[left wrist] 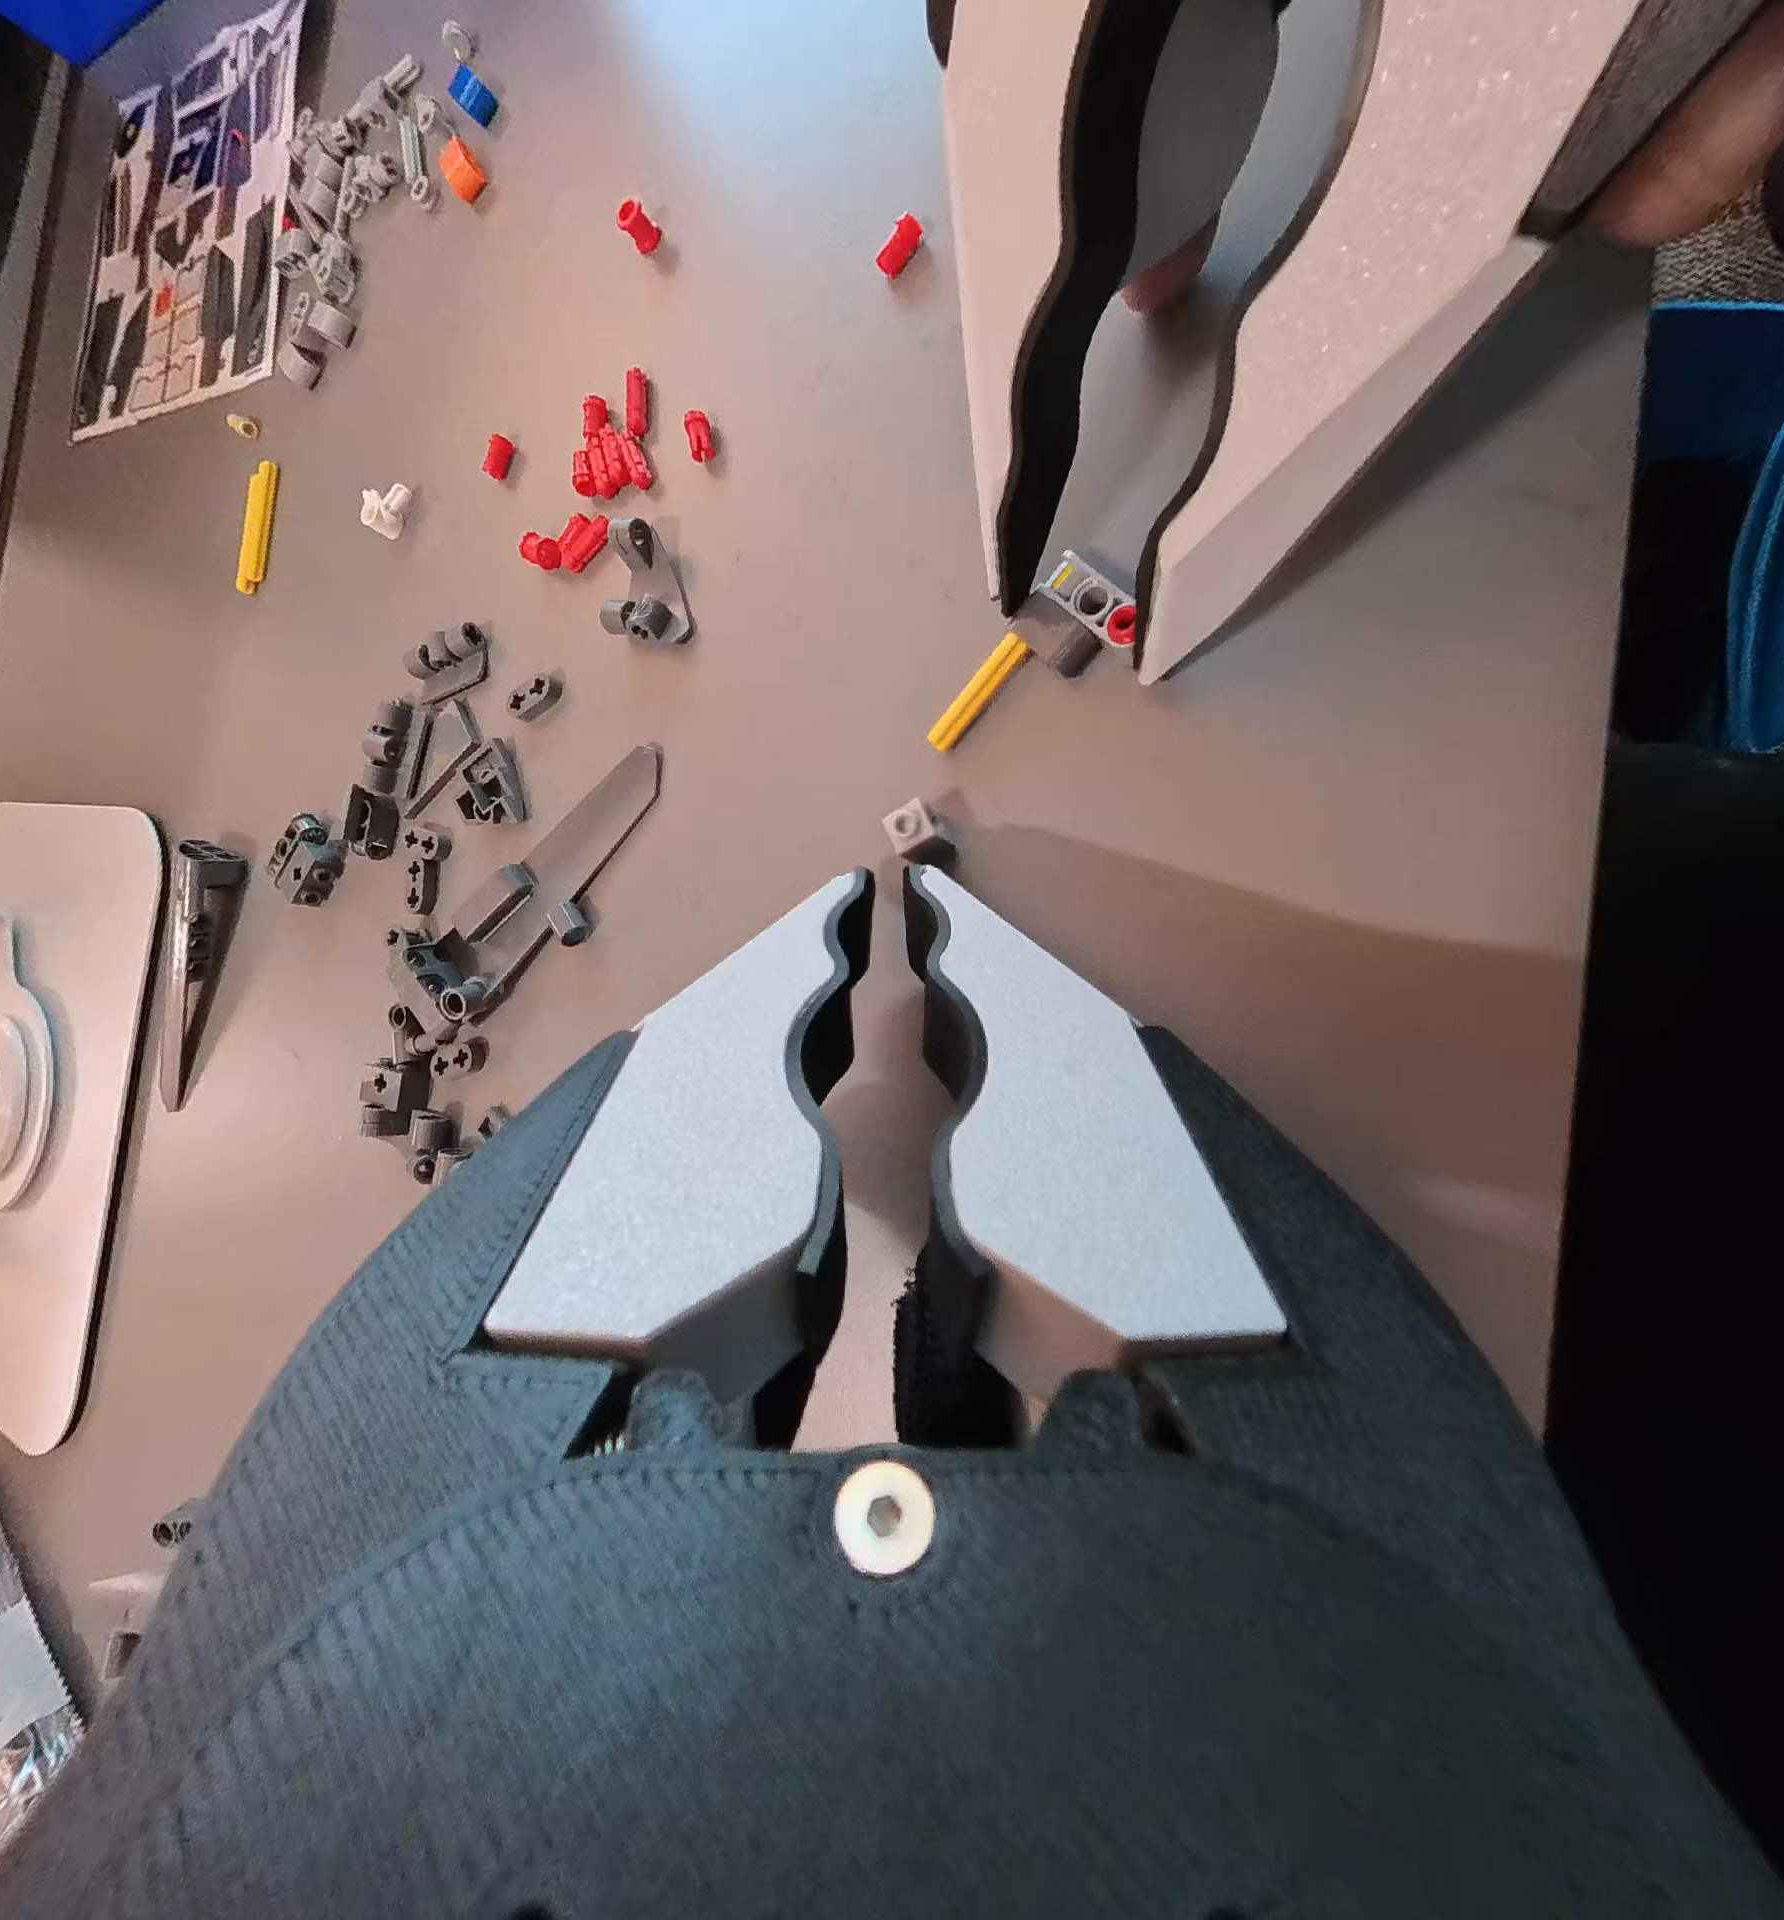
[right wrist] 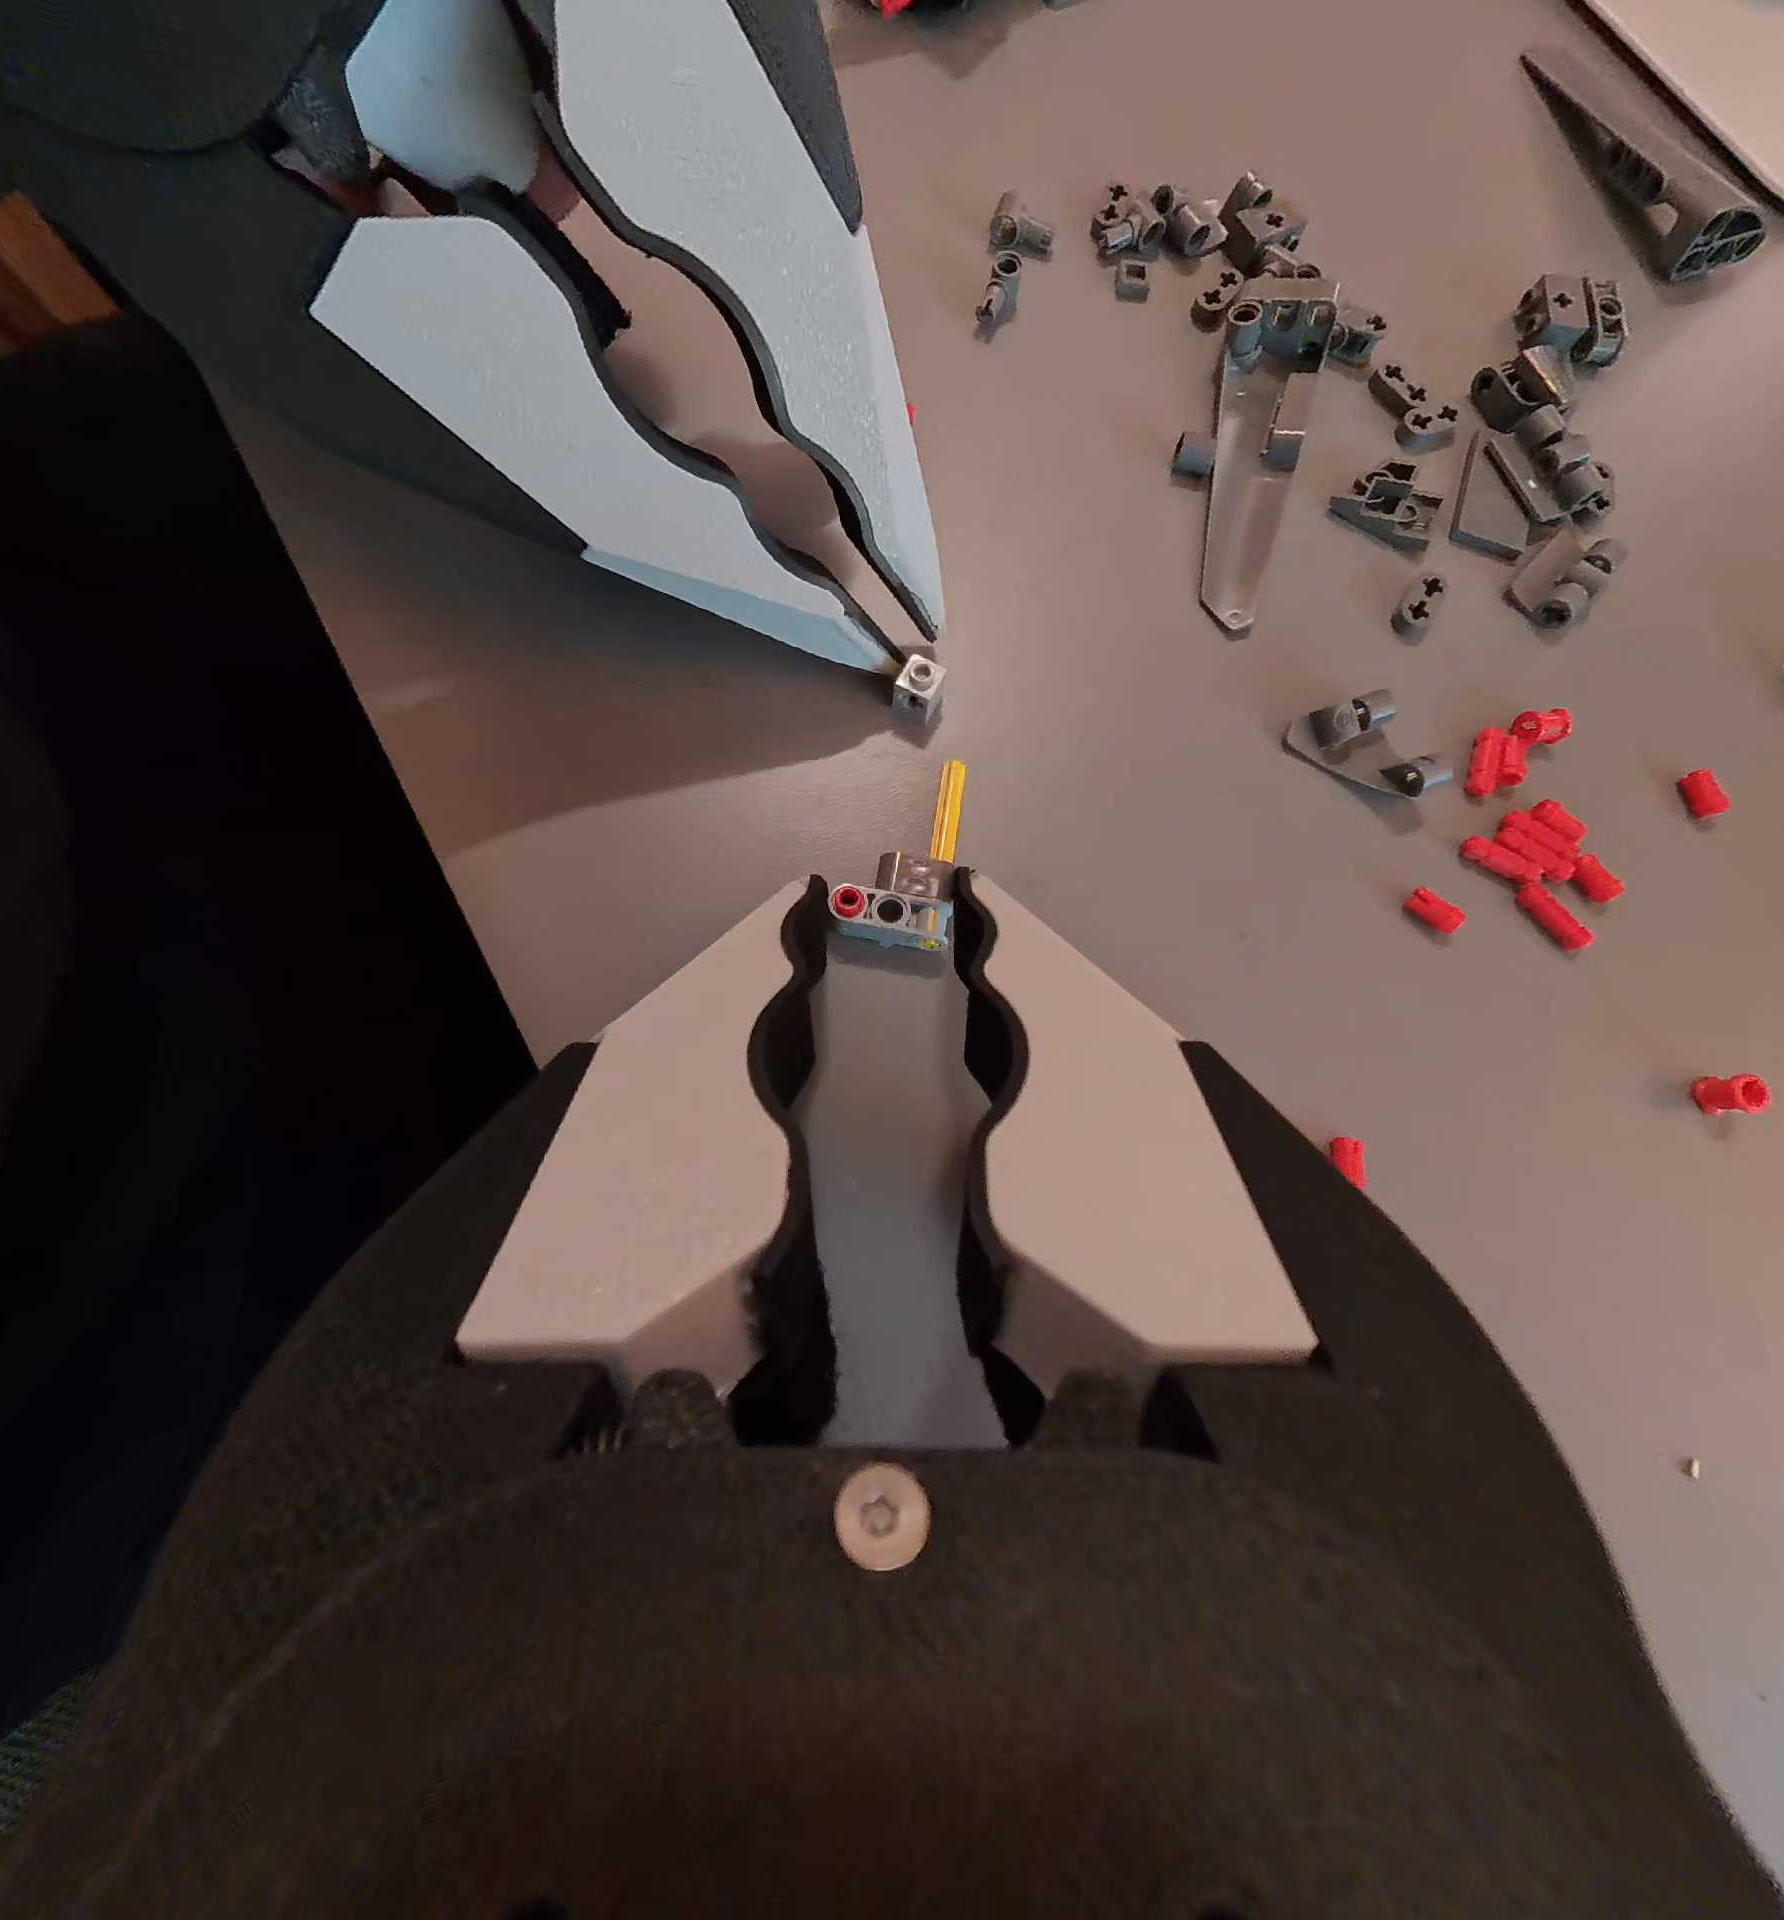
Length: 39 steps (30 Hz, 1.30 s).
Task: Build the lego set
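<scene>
the right gripper (right wrist: 889, 906) has its fingers closed on a small grey assembly (right wrist: 893, 914), low over the grey table (right wrist: 1127, 1351). both pads press on the ends of its short grey beam. this beam carries a red pin (right wrist: 846, 898) at one end, an empty hole in the middle, and a yellow axle (right wrist: 945, 816) at the other end. the axle sticks out forward past the fingertips, and a darker grey block sits on the beam beside it. in the left wrist view the same assembly (left wrist: 1085, 608) shows between the fingertips of the right gripper (left wrist: 1075, 623).

the left gripper (left wrist: 889, 888) is nearly closed, only a thin slit stays between its tips, and nothing is between them. a small grey cube (left wrist: 919, 829) with one stud lies on the table just beside the tip of one finger. in the right wrist view this cube (right wrist: 919, 688) seems to touch that tip.

further away on the table lie loose red pins (left wrist: 607, 457), a heap of dark grey parts (left wrist: 431, 831), a second yellow axle (left wrist: 256, 525), a white piece (left wrist: 386, 509) and a sticker sheet (left wrist: 192, 208).
</scene>
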Each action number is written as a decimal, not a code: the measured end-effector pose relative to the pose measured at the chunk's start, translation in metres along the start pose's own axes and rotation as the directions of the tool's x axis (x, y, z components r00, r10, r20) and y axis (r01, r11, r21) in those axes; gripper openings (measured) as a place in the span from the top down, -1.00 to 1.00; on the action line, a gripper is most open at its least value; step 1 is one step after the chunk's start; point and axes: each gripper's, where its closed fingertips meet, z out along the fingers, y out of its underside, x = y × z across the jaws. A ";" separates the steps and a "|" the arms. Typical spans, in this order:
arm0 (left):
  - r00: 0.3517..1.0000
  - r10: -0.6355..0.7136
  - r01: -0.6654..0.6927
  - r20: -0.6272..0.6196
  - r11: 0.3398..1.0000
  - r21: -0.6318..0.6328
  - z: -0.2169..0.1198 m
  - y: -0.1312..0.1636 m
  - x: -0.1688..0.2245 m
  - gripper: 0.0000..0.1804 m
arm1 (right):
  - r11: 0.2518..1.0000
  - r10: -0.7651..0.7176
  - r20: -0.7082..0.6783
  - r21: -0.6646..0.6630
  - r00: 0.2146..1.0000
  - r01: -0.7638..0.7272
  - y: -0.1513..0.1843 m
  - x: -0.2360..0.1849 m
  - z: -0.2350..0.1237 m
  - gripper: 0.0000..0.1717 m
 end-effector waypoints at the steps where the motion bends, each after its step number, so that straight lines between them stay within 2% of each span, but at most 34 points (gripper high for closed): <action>1: 1.000 0.000 0.000 -0.001 1.000 0.000 0.000 0.000 0.001 0.95 | 1.000 -0.003 0.004 0.000 1.000 0.003 0.000 -0.001 -0.001 0.75; 5: 1.000 0.011 -0.011 -0.005 1.000 -0.002 -0.001 -0.001 0.004 0.96 | 0.999 -0.035 0.024 -0.010 0.999 0.035 0.002 -0.006 -0.002 0.75; 12: 1.000 0.008 -0.008 -0.013 1.000 -0.001 0.000 0.000 0.001 0.95 | 1.000 -0.004 -0.029 -0.016 1.000 0.003 0.004 -0.004 -0.003 0.66; 16: 1.000 0.012 -0.012 -0.021 1.000 0.004 0.001 -0.002 0.002 0.97 | 1.000 0.009 -0.054 -0.008 0.999 -0.009 0.004 -0.003 -0.002 0.76; 39: 0.999 0.011 -0.010 -0.042 1.000 0.009 0.002 -0.006 0.006 0.97 | 0.999 -0.002 -0.057 0.044 0.998 0.005 -0.005 -0.004 0.002 0.77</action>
